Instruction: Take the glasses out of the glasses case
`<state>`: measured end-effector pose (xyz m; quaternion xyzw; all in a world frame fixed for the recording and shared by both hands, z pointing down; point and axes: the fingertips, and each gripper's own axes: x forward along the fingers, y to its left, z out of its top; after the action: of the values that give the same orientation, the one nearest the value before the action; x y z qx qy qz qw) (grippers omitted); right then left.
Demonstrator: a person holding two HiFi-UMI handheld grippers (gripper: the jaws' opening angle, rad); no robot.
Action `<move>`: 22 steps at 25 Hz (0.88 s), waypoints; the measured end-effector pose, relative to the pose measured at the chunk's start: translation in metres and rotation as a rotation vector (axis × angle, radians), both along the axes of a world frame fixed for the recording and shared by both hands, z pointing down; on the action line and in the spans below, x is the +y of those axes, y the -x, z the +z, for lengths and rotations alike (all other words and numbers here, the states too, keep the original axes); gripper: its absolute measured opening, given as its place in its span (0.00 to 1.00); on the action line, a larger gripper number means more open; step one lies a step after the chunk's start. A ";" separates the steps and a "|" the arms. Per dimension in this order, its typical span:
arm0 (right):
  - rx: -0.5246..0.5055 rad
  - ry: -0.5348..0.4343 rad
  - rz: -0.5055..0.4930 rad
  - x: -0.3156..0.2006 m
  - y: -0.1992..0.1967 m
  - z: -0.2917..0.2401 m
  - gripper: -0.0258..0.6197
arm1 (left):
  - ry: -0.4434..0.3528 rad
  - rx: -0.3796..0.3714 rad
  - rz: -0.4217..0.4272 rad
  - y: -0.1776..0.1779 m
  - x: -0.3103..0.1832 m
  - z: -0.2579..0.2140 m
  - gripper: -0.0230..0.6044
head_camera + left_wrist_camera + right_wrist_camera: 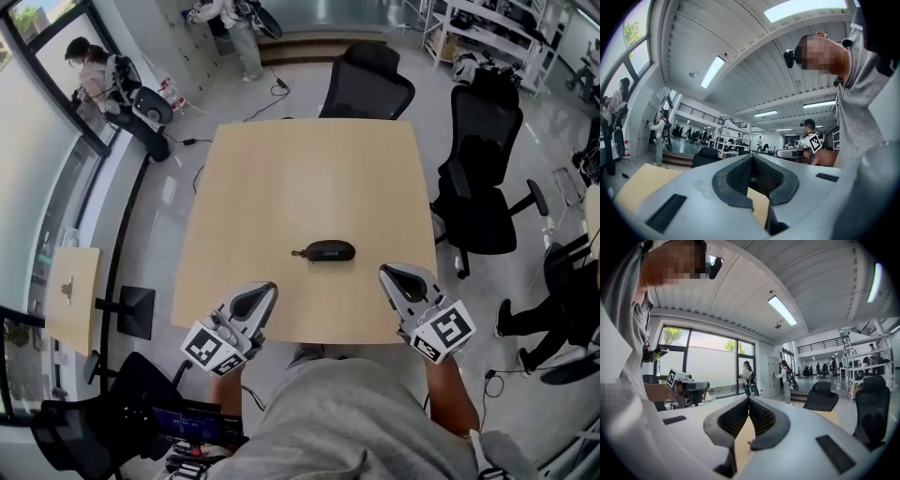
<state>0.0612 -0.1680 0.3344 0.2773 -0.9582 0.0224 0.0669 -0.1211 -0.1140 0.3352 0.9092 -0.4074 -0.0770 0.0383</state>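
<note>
Pale wood covers the square table (281, 178), which stands in an open workshop with two black office chairs (368, 86) pushed up at its far and right sides and a person (92, 67) by the window at the far left.

The glasses case (324, 251), dark and closed, lies flat on the near half of the table, roughly centred, with its long side running left to right and a small tab sticking out at its left end. Nothing touches it.

The left gripper (265, 292) hangs over the near edge of the table, to the near left of the case and well apart from it. In the left gripper view its ribbed pads (739, 175) meet at the tips, with nothing between them but bare tabletop below.

The right gripper (388, 276) sits at the near right, also clear of the case, a little closer to it than the left one. Its pads (733, 417) are likewise drawn together at the tips and grip nothing.
</note>
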 end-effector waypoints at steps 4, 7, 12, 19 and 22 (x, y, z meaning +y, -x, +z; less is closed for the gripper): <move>0.013 0.009 0.019 -0.015 0.001 -0.008 0.05 | -0.035 0.025 0.037 -0.002 -0.037 -0.016 0.05; 0.021 0.013 0.029 -0.033 0.007 -0.010 0.05 | -0.051 0.040 0.050 0.001 -0.063 -0.023 0.05; 0.008 0.047 0.042 -0.059 0.012 0.001 0.05 | -0.015 0.023 0.062 0.003 -0.091 -0.008 0.05; 0.018 0.092 0.058 -0.093 0.026 0.034 0.05 | 0.031 0.022 0.059 0.018 -0.137 0.028 0.05; 0.022 0.119 0.057 -0.108 0.027 0.047 0.05 | 0.055 0.018 0.060 0.016 -0.156 0.044 0.05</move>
<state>0.0341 -0.2755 0.3818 0.3004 -0.9460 0.0782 0.0934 -0.1373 -0.2699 0.3797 0.9190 -0.3814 -0.0727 0.0692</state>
